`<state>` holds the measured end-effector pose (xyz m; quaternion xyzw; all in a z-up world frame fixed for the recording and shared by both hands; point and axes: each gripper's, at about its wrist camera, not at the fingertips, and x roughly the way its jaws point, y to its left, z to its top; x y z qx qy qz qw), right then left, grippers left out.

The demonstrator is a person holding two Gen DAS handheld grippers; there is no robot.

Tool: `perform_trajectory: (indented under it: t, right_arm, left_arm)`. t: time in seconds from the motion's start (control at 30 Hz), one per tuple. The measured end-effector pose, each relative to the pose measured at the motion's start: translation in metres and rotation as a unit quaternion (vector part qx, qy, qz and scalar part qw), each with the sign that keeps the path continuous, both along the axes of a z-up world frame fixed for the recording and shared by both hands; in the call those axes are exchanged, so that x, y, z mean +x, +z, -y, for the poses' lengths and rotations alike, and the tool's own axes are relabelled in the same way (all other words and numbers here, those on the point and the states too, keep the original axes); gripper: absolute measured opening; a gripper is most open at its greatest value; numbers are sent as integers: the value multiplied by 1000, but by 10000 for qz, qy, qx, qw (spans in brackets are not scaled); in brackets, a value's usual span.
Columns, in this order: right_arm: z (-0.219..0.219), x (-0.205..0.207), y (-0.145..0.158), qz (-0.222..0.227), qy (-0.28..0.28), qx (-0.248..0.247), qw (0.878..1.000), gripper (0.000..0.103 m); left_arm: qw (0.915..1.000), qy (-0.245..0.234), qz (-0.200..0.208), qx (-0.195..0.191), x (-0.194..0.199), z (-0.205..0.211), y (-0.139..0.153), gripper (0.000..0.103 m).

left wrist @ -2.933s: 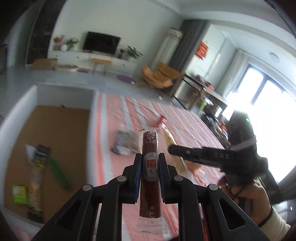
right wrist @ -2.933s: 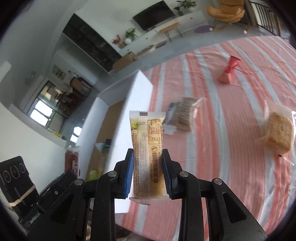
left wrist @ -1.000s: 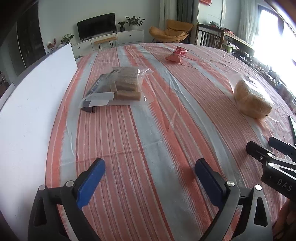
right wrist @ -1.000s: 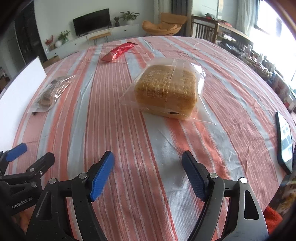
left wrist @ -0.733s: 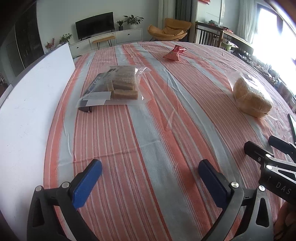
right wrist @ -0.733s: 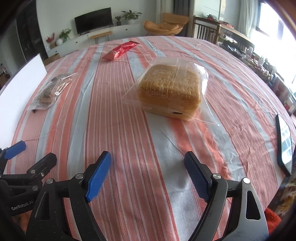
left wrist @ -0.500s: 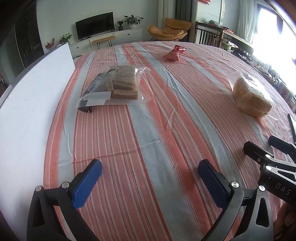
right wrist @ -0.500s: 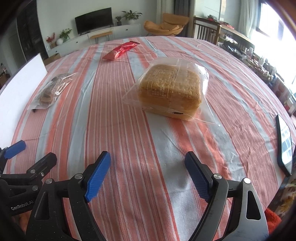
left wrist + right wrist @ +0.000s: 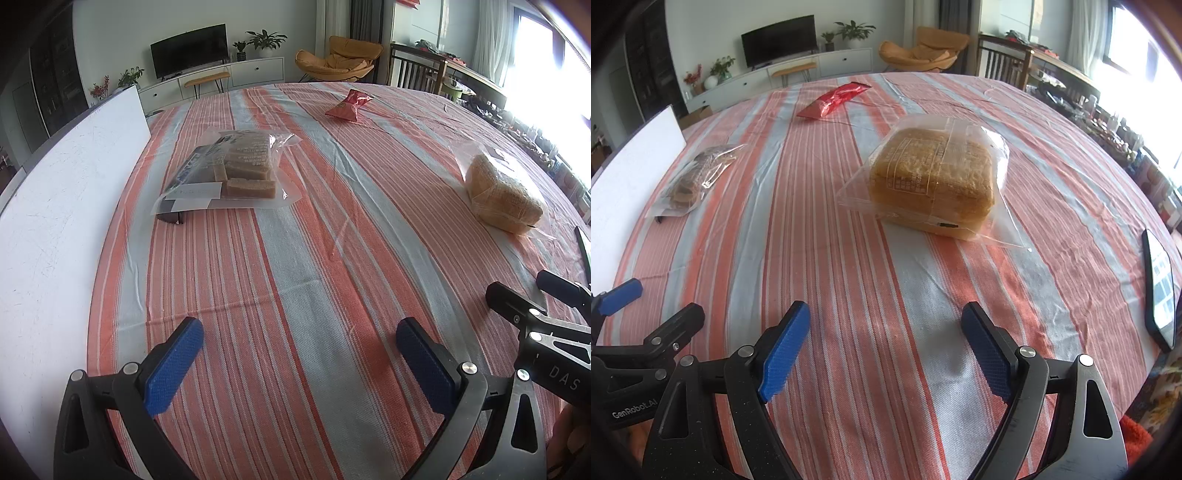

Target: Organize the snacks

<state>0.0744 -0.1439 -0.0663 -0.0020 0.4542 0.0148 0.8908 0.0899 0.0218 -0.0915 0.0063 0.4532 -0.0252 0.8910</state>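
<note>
A clear bag of brown bars point(image 9: 229, 173) lies on the striped tablecloth next to the white box wall point(image 9: 66, 192); it also shows in the right wrist view point(image 9: 696, 181). A bagged square cake point(image 9: 932, 184) lies ahead of my right gripper point(image 9: 886, 336), also visible in the left wrist view point(image 9: 502, 195). A red snack packet point(image 9: 833, 99) lies far back, seen too in the left wrist view point(image 9: 349, 107). My left gripper point(image 9: 301, 347) is open and empty above the cloth. My right gripper is open and empty.
A black phone point(image 9: 1160, 291) lies at the table's right edge. The white box wall runs along the left side. Chairs, a TV unit and a side table stand beyond the table.
Both grippers held snacks 2.9 s ago and are now open and empty over the table. Over the last second they barely moved, with a slight pull back.
</note>
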Motion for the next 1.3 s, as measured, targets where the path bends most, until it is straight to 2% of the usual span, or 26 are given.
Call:
perform_trajectory:
  t: [0.77, 0.9, 1.0, 1.13, 1.2, 1.3]
  right_arm:
    - [0, 0, 0, 4, 3, -4, 10000, 87]
    - [0, 0, 0, 4, 5, -4, 10000, 87]
    - [0, 0, -1, 3, 2, -4, 10000, 87]
    - [0, 0, -1, 3, 7, -3, 10000, 87]
    - [0, 0, 0, 4, 6, -5, 10000, 87]
    - [0, 0, 0, 4, 7, -5, 10000, 87]
  left_arm:
    - [10000, -16, -1, -6, 0, 0, 0, 103]
    - [9996, -60, -288, 7, 4, 0, 2, 103]
    - [9991, -12, -380, -180, 9, -7, 17, 103]
    - [9992, 228, -87, -324, 30, -18, 58, 103]
    - [9991, 375, -96, -197, 50, -20, 71, 103]
    - [9989, 400, -231, -30, 86, -20, 71, 103]
